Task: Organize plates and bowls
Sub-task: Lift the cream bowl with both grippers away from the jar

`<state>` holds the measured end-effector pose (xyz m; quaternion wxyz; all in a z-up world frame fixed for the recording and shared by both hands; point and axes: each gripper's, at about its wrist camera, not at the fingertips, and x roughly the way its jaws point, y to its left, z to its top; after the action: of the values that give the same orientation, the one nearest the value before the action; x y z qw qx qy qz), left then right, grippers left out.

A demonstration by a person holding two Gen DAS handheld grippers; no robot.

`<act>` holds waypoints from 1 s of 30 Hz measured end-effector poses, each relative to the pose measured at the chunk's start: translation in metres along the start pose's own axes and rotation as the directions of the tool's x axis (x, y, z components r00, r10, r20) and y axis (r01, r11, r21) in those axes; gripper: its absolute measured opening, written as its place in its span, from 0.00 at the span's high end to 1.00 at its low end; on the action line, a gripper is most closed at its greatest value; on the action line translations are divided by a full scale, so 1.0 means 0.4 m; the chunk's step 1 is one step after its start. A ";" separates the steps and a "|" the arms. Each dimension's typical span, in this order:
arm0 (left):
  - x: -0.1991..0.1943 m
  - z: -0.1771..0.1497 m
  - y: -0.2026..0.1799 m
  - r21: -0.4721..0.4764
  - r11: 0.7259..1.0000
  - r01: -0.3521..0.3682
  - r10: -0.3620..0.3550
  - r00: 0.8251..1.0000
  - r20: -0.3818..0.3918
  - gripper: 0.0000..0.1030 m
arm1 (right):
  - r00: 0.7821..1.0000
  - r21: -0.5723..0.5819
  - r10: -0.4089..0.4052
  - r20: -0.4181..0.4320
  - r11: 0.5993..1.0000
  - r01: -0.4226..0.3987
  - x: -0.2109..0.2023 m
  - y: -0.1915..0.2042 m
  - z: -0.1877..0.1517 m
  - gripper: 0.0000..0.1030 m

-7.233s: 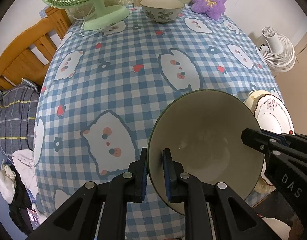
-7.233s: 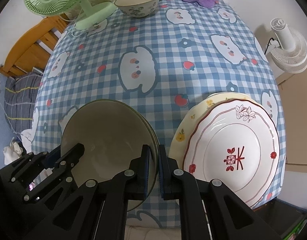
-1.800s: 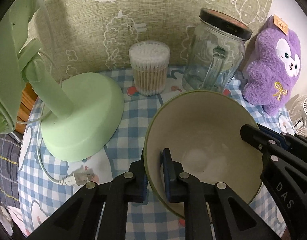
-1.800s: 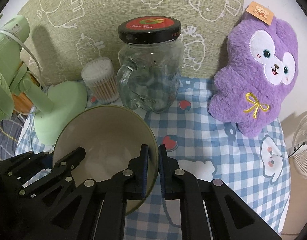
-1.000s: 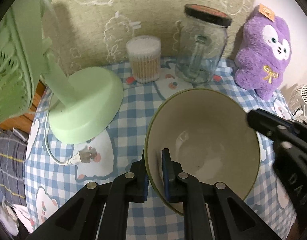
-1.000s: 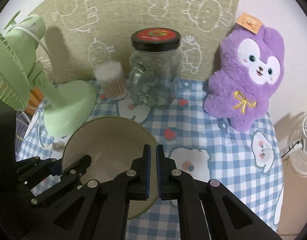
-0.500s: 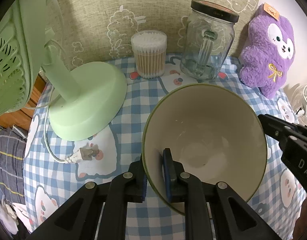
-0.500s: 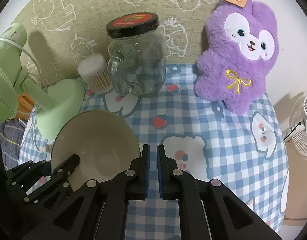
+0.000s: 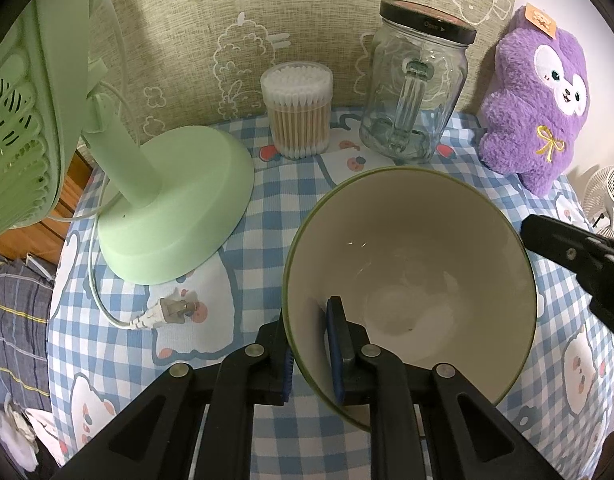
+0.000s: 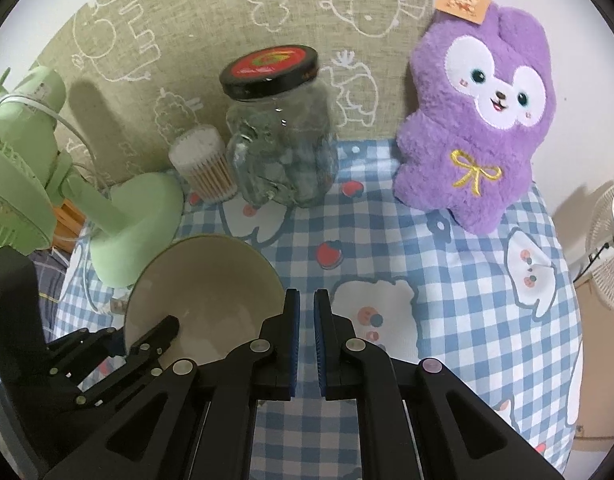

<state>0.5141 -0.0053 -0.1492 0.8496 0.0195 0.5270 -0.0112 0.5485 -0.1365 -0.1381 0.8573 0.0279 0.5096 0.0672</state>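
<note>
Glazed round bowl (image 9: 411, 280) — smooth, green-rimmed.

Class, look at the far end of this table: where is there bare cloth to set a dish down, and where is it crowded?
Free: checked cloth between the bowl and the purple plush toy. Crowded: the back wall, with green fan base, cotton swabs and glass jar.

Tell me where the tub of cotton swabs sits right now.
In the left wrist view the clear tub of cotton swabs stands at the table's far edge against the beige cloth backdrop, between the green fan's base and the lidded glass jar.
</note>
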 end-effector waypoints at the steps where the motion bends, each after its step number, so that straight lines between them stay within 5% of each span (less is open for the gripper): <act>1: 0.001 0.000 0.000 0.001 1.000 -0.002 0.002 1.000 -0.002 0.88 | 1.000 -0.003 -0.005 0.001 1.000 0.005 0.000 0.003 0.000 0.89; 4: 0.002 0.000 0.001 0.002 1.000 -0.001 0.001 1.000 -0.001 0.88 | 0.999 0.007 0.029 -0.019 1.000 -0.029 0.005 0.010 0.001 0.86; 8: 0.002 -0.001 0.003 0.001 1.000 0.001 -0.001 1.000 0.000 0.88 | 1.000 -0.002 -0.002 -0.025 1.000 0.002 0.024 0.018 -0.006 0.47; 15: 0.002 -0.001 0.002 0.005 1.000 -0.003 0.003 1.000 0.006 0.87 | 0.998 0.027 -0.002 -0.065 1.000 0.004 0.079 0.006 -0.025 0.49; 18: 0.002 -0.002 0.001 0.009 1.000 -0.003 0.003 1.000 0.008 0.87 | 0.997 0.035 0.011 -0.082 0.999 -0.009 0.096 0.005 -0.029 0.69; 23: 0.004 0.000 -0.004 0.027 1.000 -0.011 0.011 1.000 0.007 0.87 | 0.995 0.023 0.045 -0.094 0.999 -0.043 0.102 0.023 -0.029 0.88; 30: -0.010 -0.015 -0.002 0.026 1.000 -0.006 0.006 1.000 -0.005 0.87 | 0.994 0.000 0.024 -0.111 1.000 -0.025 0.082 0.035 -0.039 0.88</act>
<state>0.5070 -0.0060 -0.1482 0.8480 0.0322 0.5288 -0.0155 0.5491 -0.1184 -0.1724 0.8269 0.0298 0.5559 0.0794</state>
